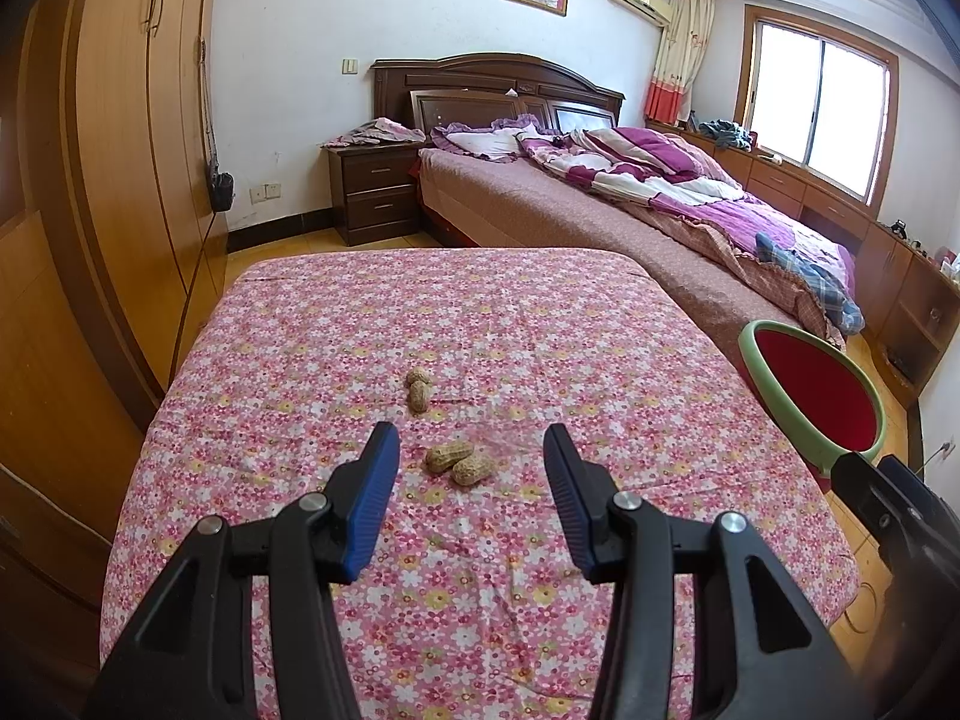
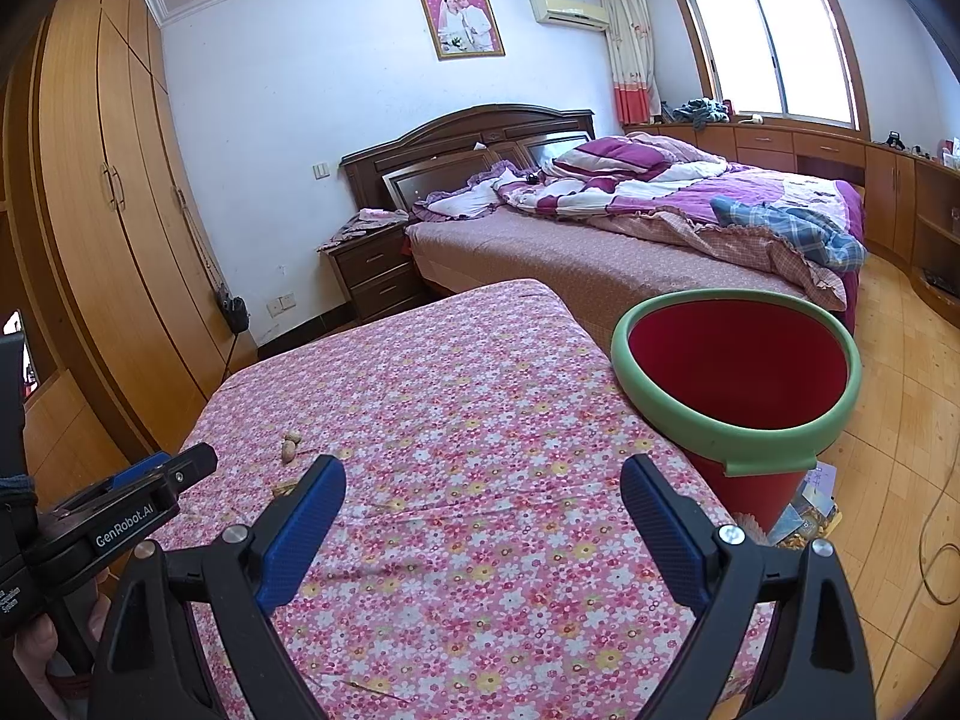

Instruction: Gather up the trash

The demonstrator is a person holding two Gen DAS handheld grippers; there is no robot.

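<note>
Nearest the lens, the left gripper (image 1: 471, 450) stands released, its ribbed blue pads (image 1: 375, 498) parted with nothing between them, hovering over a floral cotton tablecloth (image 1: 540, 330) that is slightly creased. Two peanut shells (image 1: 459, 462), tan and pitted, lie touching each other just ahead of the open jaws; a second pair of shells (image 1: 417, 389) lies farther along the cloth, also touching. The right gripper (image 2: 483, 489) is likewise released, pads apart and empty, above the cloth's right portion. A red bucket (image 2: 738, 372) with a pale green rim stands just beside the table's right edge; its visible interior shows only red wall. The cloth's far edge is rounded, and wooden floor (image 2: 888, 420) is open to the bucket's right.
</note>
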